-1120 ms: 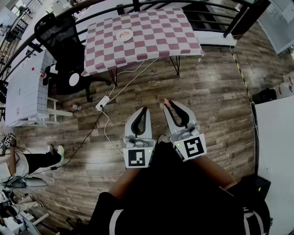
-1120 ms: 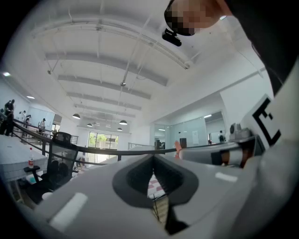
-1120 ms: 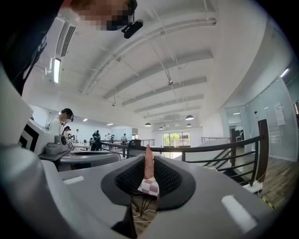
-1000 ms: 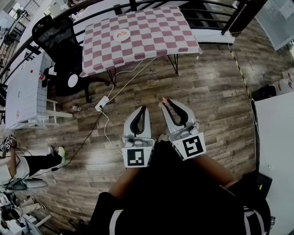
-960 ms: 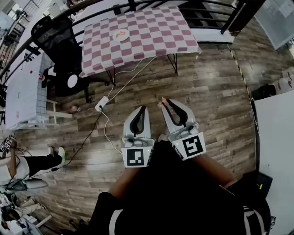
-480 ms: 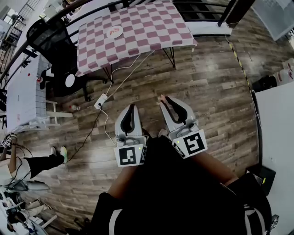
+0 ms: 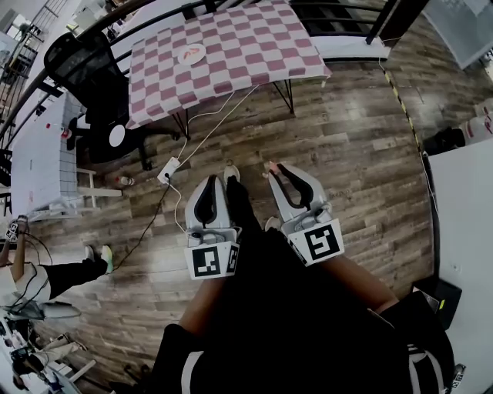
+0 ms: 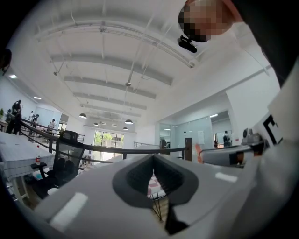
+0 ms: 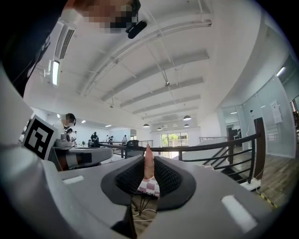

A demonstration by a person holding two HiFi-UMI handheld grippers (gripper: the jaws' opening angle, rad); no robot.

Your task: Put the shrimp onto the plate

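Note:
The pink shrimp (image 7: 269, 166) sticks out of the tips of my right gripper (image 7: 273, 171), which is shut on it. In the right gripper view the shrimp (image 9: 148, 164) stands upright between the ribbed pads. My left gripper (image 7: 212, 181) is beside it, shut with nothing in it; its tips meet in the left gripper view (image 8: 153, 157). Both hang over the wooden floor, well short of the checkered table (image 7: 254, 46). A white plate (image 7: 191, 54) with something orange on it lies near the table's left end.
A black office chair (image 7: 81, 58) stands left of the checkered table, and a white table (image 7: 35, 154) further left. A power strip (image 7: 171, 171) with cables lies on the floor ahead. A dark railing (image 7: 339, 9) runs behind the table. A person (image 7: 46, 273) sits at the left.
The checkered table has slid up and left in the head view. My left gripper has shifted left and lower. A shoe now shows between the grippers. The right gripper still holds the shrimp.

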